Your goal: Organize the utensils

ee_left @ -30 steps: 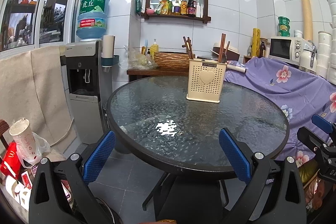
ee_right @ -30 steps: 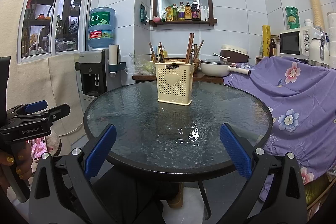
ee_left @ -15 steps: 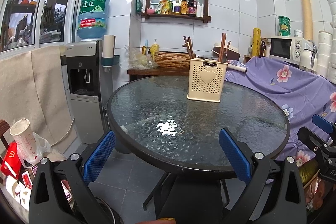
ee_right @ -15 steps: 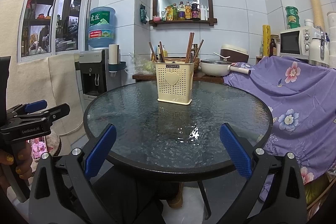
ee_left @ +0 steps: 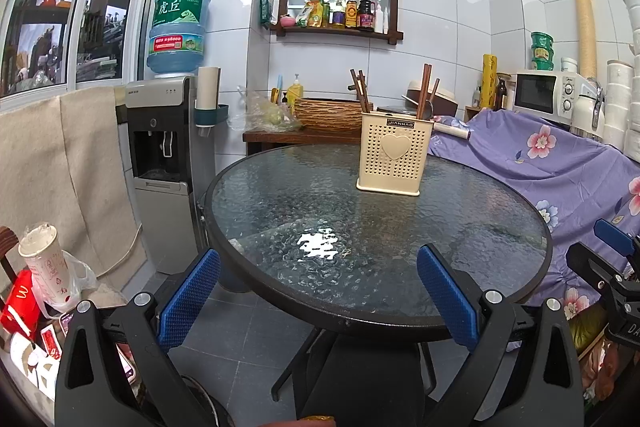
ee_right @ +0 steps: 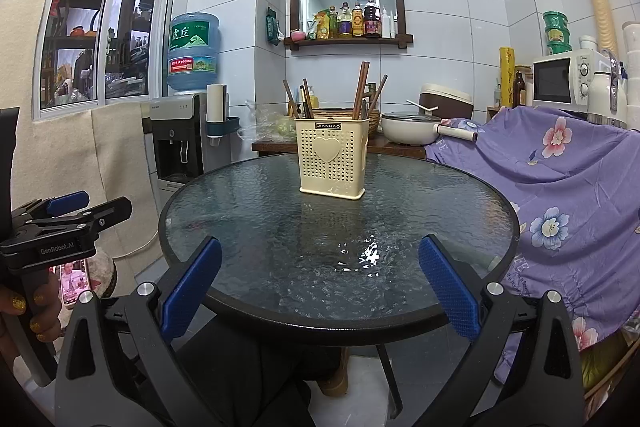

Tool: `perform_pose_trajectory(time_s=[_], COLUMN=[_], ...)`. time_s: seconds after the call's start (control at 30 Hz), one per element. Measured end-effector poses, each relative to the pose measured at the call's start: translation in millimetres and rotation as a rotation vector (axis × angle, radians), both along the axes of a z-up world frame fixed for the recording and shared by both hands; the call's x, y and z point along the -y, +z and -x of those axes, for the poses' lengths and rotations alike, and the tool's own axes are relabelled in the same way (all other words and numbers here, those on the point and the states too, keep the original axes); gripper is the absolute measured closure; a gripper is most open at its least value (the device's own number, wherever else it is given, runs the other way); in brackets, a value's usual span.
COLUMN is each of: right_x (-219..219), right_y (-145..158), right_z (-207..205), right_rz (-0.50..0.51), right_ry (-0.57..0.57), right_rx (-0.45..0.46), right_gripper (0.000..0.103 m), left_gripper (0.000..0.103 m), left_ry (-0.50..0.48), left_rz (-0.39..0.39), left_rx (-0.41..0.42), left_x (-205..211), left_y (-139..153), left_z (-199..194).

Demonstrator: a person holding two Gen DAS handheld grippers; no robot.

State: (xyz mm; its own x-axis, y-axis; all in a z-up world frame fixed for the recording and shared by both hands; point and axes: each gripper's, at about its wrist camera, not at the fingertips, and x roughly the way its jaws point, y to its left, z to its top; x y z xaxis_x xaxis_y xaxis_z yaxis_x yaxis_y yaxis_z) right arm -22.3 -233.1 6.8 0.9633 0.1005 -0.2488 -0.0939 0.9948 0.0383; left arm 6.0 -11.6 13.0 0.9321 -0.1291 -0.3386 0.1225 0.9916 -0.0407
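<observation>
**Both grippers wide, holder dead ahead**

Right now your left gripper (ee_left: 318, 291) hangs at the near rim of the round glass table (ee_left: 500, 227), jaws spread wide and gripping nothing. Your right gripper (ee_right: 320, 291) mirrors it, jaws released and empty too. Well beyond both sets of fingertips, the cream utensil holder (ee_right: 332, 159) stands upright on the glass, brown chopsticks (ee_right: 360, 91) poking from its top. It sits slightly right of the left jaws, nearly centred between the right ones.

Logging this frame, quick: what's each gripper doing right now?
Left gripper: open, holding nothing.
Right gripper: open, holding nothing.
</observation>
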Motion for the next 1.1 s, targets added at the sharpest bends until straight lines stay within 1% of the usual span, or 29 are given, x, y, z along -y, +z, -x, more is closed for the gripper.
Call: perform_pose_trajectory(time_s=[0.33,0.53,0.7,0.83,1.1], right_x=[0.3,0.5,0.3,0.2,0.2], right_y=[-0.3,-1.1,-1.2,-1.3,-1.8], right_z=[-0.3,0.5,1.0,0.7,1.3], right_rz=[0.001,0.001,0.001,0.001,-0.002], right_ry=[0.0,-0.001,0.001,0.001,0.002], right_rx=[-0.002,-0.004,-0.005,-0.004,-0.006], right_gripper=[0.006,0.006,0.006,0.006,0.006], left_gripper=[0.006,0.006,0.006,0.006,0.006], left_ry=[-0.003,0.0,0.014,0.009,0.016], left_rz=[0.005,0.028,-0.006,0.007,0.002], left_rx=[-0.001,0.007,0.011,0.003,0.001], left_x=[-0.2,-2.6,1.2,0.9,1.8], left_y=[0.1,-1.3,0.3,0.5,0.5], left_z=[0.2,2.5,3.3,2.3,1.9])
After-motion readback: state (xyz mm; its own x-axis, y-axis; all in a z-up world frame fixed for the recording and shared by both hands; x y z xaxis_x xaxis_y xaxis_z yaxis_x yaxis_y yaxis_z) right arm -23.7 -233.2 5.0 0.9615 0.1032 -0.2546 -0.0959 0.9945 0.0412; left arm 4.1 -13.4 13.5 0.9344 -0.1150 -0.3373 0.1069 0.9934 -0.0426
